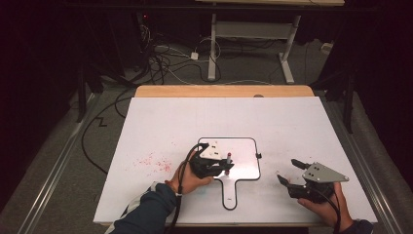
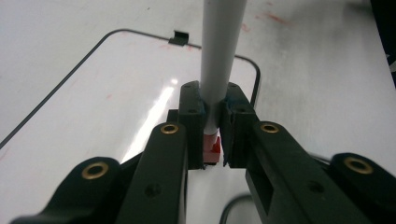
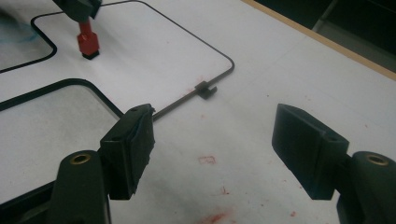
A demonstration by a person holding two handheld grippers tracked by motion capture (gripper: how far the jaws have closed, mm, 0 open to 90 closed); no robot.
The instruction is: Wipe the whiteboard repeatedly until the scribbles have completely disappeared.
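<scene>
Red smudges [image 1: 155, 161] on white desk [image 1: 170, 122] at left. Left gripper [image 1: 214, 165] clamped on grey marker with red tip [image 2: 217, 70] — tip down on small black-framed handled whiteboard [image 1: 243, 151]. Probably writing step; next calls for steady strokes. Right gripper [image 1: 290, 170] wide open, empty — resting beside board.

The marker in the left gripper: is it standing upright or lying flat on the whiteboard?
Upright. The marker is clamped between the left gripper's jaws, its red tip pointing down at the whiteboard; whether the tip touches it, I cannot tell.
</scene>
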